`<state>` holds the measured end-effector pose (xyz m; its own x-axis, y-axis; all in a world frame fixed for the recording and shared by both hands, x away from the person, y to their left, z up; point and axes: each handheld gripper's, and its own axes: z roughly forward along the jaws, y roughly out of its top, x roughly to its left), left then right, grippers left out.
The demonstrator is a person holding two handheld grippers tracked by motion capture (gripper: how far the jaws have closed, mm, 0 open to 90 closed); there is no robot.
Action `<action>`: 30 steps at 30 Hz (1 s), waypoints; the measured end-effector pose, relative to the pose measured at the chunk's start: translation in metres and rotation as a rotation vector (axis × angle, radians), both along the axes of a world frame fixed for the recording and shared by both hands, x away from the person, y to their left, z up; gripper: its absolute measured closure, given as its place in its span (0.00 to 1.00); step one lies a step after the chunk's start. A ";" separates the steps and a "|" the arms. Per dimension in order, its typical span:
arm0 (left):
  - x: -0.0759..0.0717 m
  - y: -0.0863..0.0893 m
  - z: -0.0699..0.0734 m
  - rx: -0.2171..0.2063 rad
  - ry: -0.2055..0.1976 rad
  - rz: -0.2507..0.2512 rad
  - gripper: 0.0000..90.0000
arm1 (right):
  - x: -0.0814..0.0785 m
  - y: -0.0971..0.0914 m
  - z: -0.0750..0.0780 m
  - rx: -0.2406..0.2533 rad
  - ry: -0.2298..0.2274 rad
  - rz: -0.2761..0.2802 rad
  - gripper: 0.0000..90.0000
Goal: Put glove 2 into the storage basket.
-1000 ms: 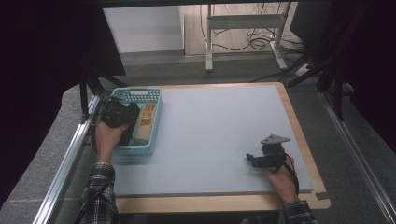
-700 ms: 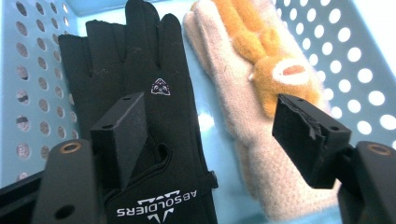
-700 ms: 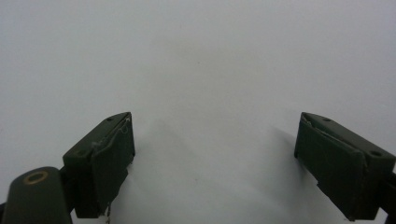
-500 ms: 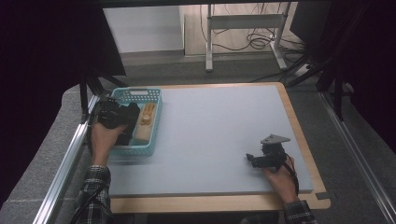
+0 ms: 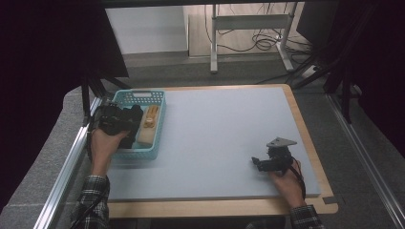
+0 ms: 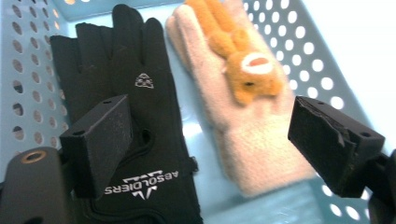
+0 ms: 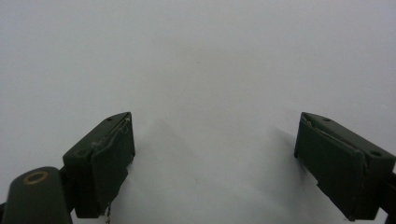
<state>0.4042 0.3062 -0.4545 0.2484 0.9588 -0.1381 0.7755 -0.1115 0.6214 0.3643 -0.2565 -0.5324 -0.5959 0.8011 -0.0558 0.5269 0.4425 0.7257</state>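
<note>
Two gloves in the basket, my left jaws now over them

High view: my left gripper (image 5: 116,120) has slid a little toward the left of the frame since a second ago and sits over the near-left part of the turquoise basket (image 5: 154,153), at the mat's left edge. I judge that as lining up on the black glove. My right gripper (image 5: 268,163) has not shifted; it rests low and right on the grey mat (image 5: 219,129), with bare mat all around and the wooden border (image 5: 313,148) just beyond it.

Left gripper view: my jaws stand wide, gripping nothing. The black glove (image 6: 140,116) lies under the left jaw; the cream glove (image 6: 233,126) with its orange animal lies between the jaws, touching the black one. Perforated walls close in at both sides of the frame, so room is tight.

Right gripper view: jaws wide, empty, over plain mat.
</note>
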 end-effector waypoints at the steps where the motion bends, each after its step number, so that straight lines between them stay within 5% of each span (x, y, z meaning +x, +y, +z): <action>1: -0.002 -0.001 0.001 0.000 -0.003 -0.003 0.15 | 0.000 0.000 0.000 0.000 0.000 0.000 0.13; 30: -0.039 -0.025 0.019 -0.024 -0.089 -0.128 0.07 | 0.000 0.000 0.000 -0.001 -0.001 0.000 0.13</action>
